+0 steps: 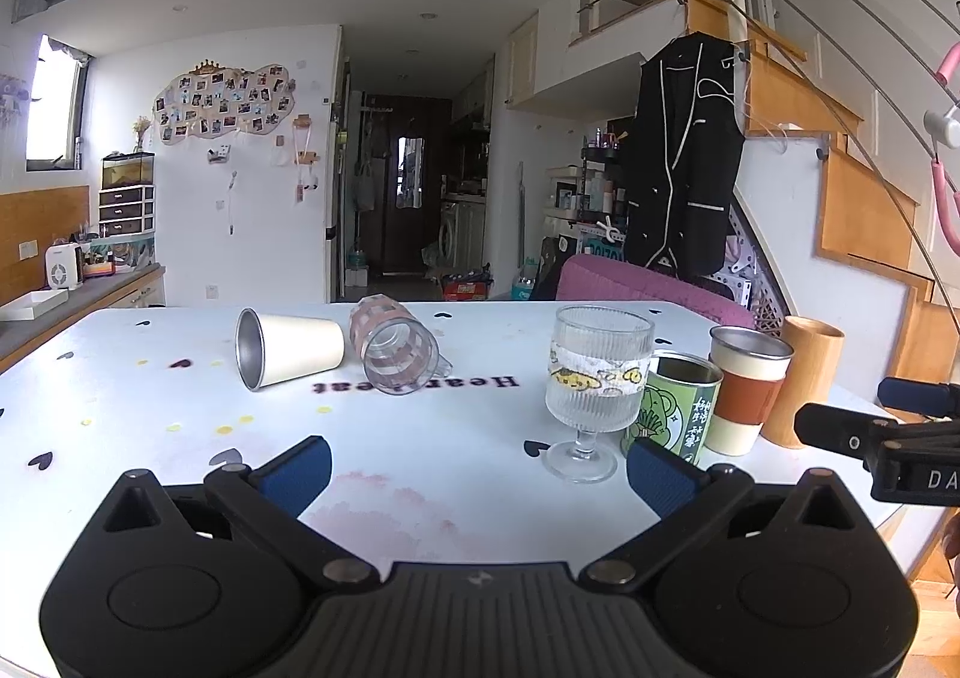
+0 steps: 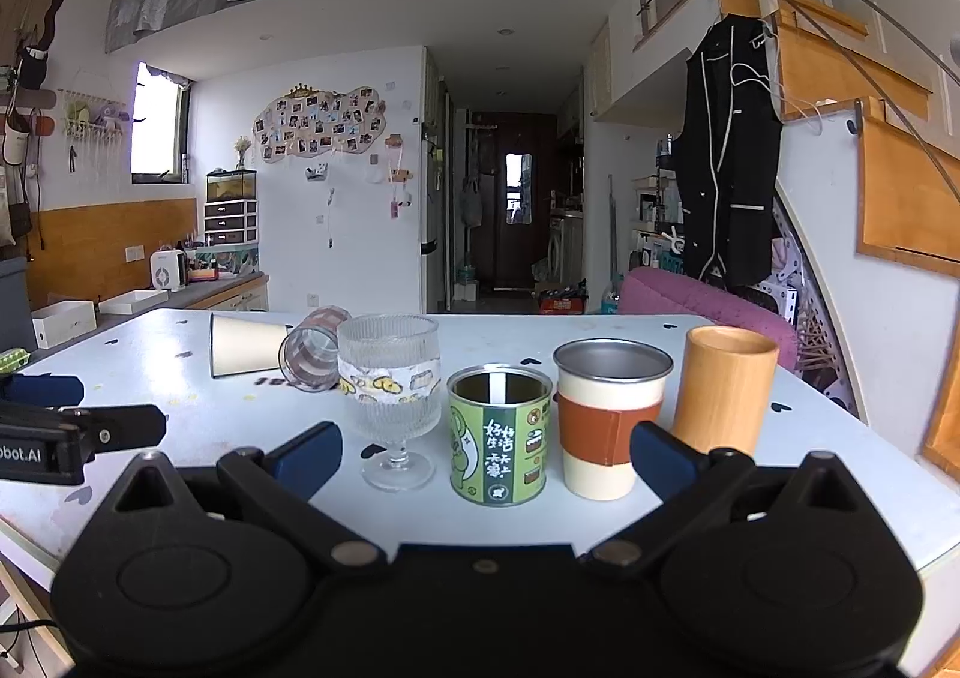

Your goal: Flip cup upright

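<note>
Cups: cream cup [image 1: 292,348] and checked glass [image 1: 396,354] lie sideways, far-left.
Nearer: left gripper [image 1: 477,474], spread, empty.
Right gripper [image 2: 486,459]: spread, empty.

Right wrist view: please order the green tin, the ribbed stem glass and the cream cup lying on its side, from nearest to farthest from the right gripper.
1. Green tin: upright, straight ahead of the right gripper.
2. Ribbed stem glass: upright, slightly left of the tin.
3. Cream cup: on its side, far left.

Bare table [image 1: 420,438] fronts the tipped cups [image 1: 288,355]; goblet [image 1: 591,378] crowds right.
</note>
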Tool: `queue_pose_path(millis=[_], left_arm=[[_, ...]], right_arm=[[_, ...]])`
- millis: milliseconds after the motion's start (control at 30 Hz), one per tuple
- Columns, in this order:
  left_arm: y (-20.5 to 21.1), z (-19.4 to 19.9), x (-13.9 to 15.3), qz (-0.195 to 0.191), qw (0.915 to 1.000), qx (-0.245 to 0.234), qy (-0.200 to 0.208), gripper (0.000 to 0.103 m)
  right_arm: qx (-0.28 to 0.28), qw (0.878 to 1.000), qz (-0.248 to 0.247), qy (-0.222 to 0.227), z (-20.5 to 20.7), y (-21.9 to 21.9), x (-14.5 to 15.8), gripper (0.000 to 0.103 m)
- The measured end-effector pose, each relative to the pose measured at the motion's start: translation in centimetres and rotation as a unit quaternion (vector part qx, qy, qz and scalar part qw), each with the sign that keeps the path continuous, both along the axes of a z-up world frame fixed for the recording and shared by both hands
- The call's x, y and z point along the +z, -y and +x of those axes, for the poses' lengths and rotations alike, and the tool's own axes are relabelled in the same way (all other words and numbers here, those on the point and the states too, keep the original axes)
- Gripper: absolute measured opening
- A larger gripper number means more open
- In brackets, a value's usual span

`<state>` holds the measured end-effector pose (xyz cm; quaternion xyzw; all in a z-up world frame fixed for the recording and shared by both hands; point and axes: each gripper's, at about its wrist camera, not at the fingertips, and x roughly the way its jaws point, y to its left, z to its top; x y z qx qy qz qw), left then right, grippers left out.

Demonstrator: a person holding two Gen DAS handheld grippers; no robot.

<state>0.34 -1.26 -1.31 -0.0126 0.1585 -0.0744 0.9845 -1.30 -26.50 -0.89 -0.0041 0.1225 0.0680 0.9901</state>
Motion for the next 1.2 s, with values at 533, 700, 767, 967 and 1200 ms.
queue_pose_path(millis=[533,700,767,967,1200], left_arm=[[-0.10,0.07,0.16,0.002,1.0000,0.004,-0.001,0.103],[-0.11,0.04,0.17,0.002,1.0000,0.004,0.000,0.103],[-0.11,0.04,0.17,0.002,1.0000,0.004,0.000,0.103],[-0.11,0.04,0.19,0.002,1.0000,0.004,-0.001,0.103],[-0.15,0.01,0.18,0.002,1.0000,0.004,-0.001,0.103]], right_arm=[[0.003,1.000,-0.003,0.000,0.01,-0.17,0.03,0.103],[0.005,1.000,-0.004,0.001,0.07,-0.30,-0.03,0.103],[0.005,1.000,-0.004,0.000,0.10,-0.36,-0.09,0.103],[0.005,1.000,-0.005,0.000,0.08,-0.39,-0.09,0.103],[0.005,1.000,-0.004,0.001,0.08,-0.33,-0.06,0.103]])
